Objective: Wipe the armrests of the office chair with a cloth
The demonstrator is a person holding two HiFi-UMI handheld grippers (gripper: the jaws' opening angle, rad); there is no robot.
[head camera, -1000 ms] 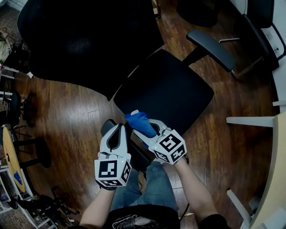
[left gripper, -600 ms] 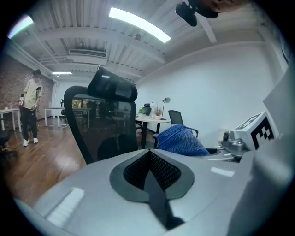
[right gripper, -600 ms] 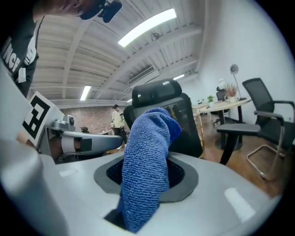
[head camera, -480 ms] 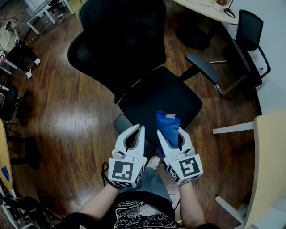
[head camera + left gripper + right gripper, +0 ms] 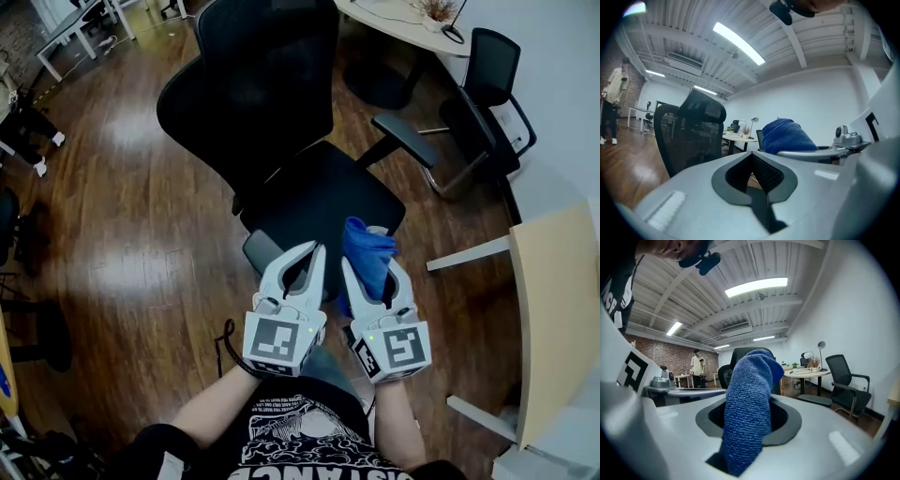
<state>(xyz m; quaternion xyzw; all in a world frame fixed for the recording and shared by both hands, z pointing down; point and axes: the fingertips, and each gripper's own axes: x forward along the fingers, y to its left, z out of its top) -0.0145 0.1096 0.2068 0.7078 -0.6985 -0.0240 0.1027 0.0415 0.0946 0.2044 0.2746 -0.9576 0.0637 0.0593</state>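
Note:
The black office chair [image 5: 319, 202] stands ahead of me, its back [image 5: 253, 84] upright and its right armrest [image 5: 405, 139] bare. The near armrest [image 5: 262, 249] peeks out under my left gripper [image 5: 316, 249], which is shut and holds nothing. Beside it, my right gripper [image 5: 373, 264] is shut on a blue cloth [image 5: 366, 246] that sticks up above the seat's front edge. In the right gripper view the cloth [image 5: 749, 404] fills the space between the jaws. The left gripper view shows the cloth [image 5: 785, 136] off to the right and the chair back [image 5: 686, 136] to the left.
A second black chair [image 5: 487, 84] stands at the back right by a white desk [image 5: 403, 23]. A light wooden table [image 5: 553, 309] runs along the right. Dark wood floor [image 5: 141, 234] lies to the left. A person [image 5: 697, 364] stands far off.
Both grippers have drawn up off the near armrest and now point side by side over the seat. The cloth stays in the right gripper, now standing upright.

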